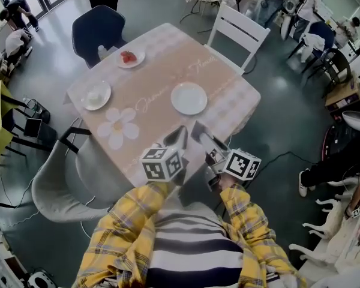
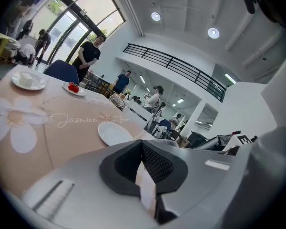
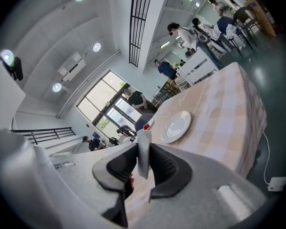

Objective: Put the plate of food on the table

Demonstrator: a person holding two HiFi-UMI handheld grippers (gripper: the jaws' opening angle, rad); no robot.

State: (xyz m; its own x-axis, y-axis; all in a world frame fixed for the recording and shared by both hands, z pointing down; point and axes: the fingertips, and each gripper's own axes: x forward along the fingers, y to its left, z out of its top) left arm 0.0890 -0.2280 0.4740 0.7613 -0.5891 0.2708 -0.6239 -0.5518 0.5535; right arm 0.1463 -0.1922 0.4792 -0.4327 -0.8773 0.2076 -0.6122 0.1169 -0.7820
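Observation:
Three plates stand on the pink-clothed table [image 1: 162, 71]. One at the far left carries red food [image 1: 129, 57] [image 2: 74, 88]. Another at the left edge has white food [image 1: 96, 95] [image 2: 28, 80]. An empty white plate [image 1: 189, 98] [image 2: 113, 133] [image 3: 176, 126] sits near the middle. My left gripper [image 1: 181, 131] [image 2: 142, 144] and right gripper [image 1: 198, 126] [image 3: 143, 144] hover side by side over the table's near edge, short of the empty plate. A thin white strip [image 3: 143, 151] sits between the right pads, and a pale strip [image 2: 145, 185] fills the gap between the left pads.
A white slatted chair [image 1: 240, 32] stands at the table's far right and a dark blue chair [image 1: 98, 32] at the far left. A grey chair [image 1: 54, 188] is at the near left. People stand and sit around the hall, one just beyond the blue chair [image 2: 89, 56].

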